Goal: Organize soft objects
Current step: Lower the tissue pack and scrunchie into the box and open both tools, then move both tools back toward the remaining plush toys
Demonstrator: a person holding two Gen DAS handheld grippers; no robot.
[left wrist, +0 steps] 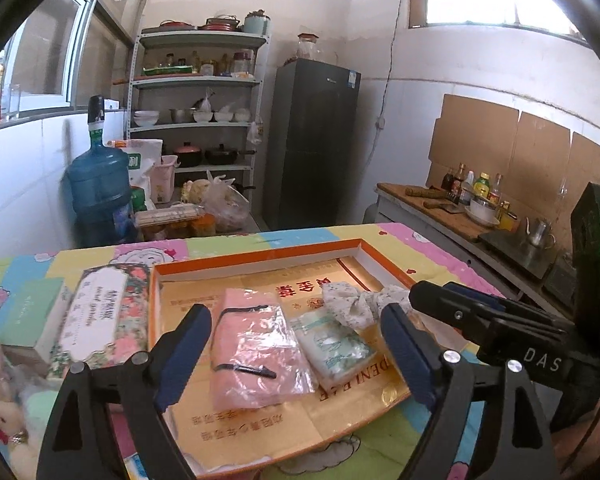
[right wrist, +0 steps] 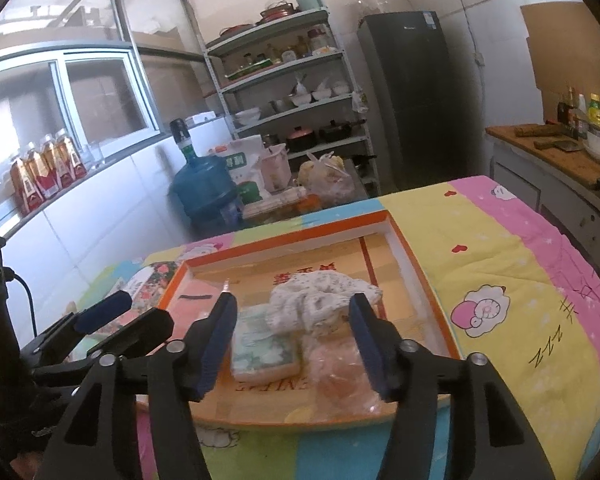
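An orange-rimmed shallow box [left wrist: 256, 258] lies on the quilt-covered table; it also shows in the right wrist view [right wrist: 428, 276]. Inside lie a pink cloth in clear plastic [left wrist: 256, 356], a green-and-white tissue pack [left wrist: 334, 350] and a crumpled white dotted cloth [left wrist: 356, 300]. In the right wrist view the tissue pack [right wrist: 262, 350], the dotted cloth [right wrist: 320, 300] and a clear bag with something orange [right wrist: 340, 380] show. My left gripper [left wrist: 296, 356] is open above the pink cloth. My right gripper [right wrist: 294, 344] is open over the tissue pack and bag, holding nothing.
A floral tissue box [left wrist: 100, 316], a pale green box [left wrist: 32, 312] and plush toys [left wrist: 4, 408] lie left of the orange box. Behind the table stand a water jug [left wrist: 100, 188], a shelf rack [left wrist: 196, 120], a fridge [left wrist: 312, 144] and a counter [left wrist: 440, 212] at right.
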